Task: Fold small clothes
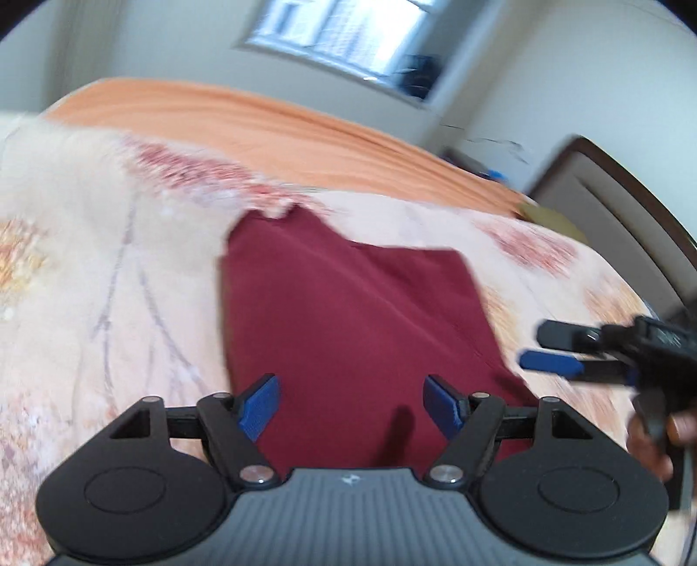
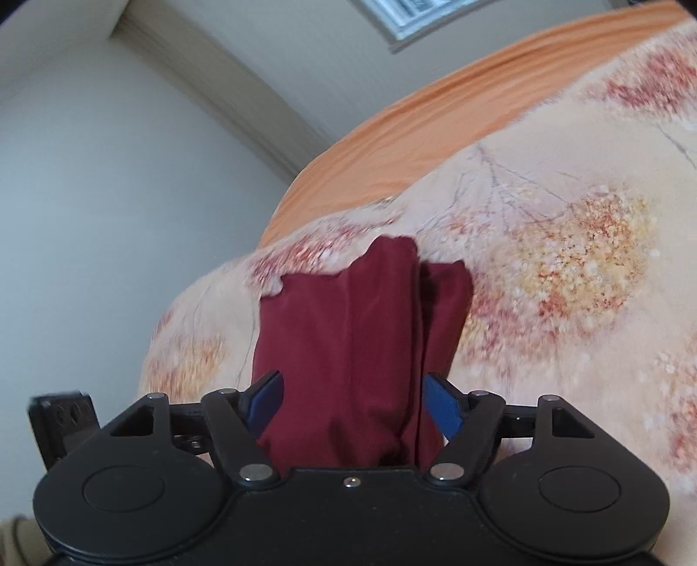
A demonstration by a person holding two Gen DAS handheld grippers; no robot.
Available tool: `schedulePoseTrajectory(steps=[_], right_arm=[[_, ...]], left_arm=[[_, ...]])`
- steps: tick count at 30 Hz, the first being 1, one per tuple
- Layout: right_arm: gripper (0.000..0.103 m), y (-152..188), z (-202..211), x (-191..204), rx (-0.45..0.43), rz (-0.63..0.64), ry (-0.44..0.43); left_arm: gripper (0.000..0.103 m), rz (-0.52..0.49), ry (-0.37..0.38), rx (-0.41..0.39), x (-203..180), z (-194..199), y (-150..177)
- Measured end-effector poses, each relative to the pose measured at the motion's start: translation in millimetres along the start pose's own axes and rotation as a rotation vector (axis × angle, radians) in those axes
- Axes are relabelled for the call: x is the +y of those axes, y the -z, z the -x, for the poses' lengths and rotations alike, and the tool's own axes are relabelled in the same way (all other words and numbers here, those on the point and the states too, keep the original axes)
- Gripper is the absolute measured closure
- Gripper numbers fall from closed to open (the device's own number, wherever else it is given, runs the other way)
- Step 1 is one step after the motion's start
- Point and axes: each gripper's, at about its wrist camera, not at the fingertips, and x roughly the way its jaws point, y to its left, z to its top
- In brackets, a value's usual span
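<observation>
A dark red garment lies flat on the floral blanket, folded into a long panel. My left gripper hovers over its near end, open, with the blue pads wide apart and nothing pressed between them. At the right of the left wrist view my right gripper is at the garment's right edge, its fingers apart. In the right wrist view the garment shows stacked lengthwise folds. There the right gripper stands open over the near end, with cloth between the pads but not squeezed.
An orange sheet covers the bed beyond the blanket. A dark wooden headboard stands at the right, and a window is in the far wall. A person's hand holds the right gripper. A black part pokes in at the left.
</observation>
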Motion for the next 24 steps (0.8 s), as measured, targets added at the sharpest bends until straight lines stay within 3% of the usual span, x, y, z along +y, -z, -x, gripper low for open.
schedulePoseTrajectory(steps=[3, 5, 11, 24], right_arm=[[0.029, -10.8, -15.2, 4.8, -0.005, 0.026, -0.016], [0.029, -13.4, -27.2, 6.2, 0.021, 0.055, 0.021], [0.025, -0.4, -38.4, -19.2, 0.067, -0.047, 0.065], [0.013, 4.9, -50.0, -45.3, 0.06, -0.2, -0.064]], left_arm=[[0.026, 0.007, -0.04, 0.007, 6.1, -8.2, -6.8], [0.026, 0.017, -0.073, 0.018, 11.0, -13.8, -8.6], [0.022, 0.055, -0.064, 0.049, 27.8, -13.8, -3.4], [0.016, 0.096, 0.023, 0.083, 47.1, -29.0, -1.8]])
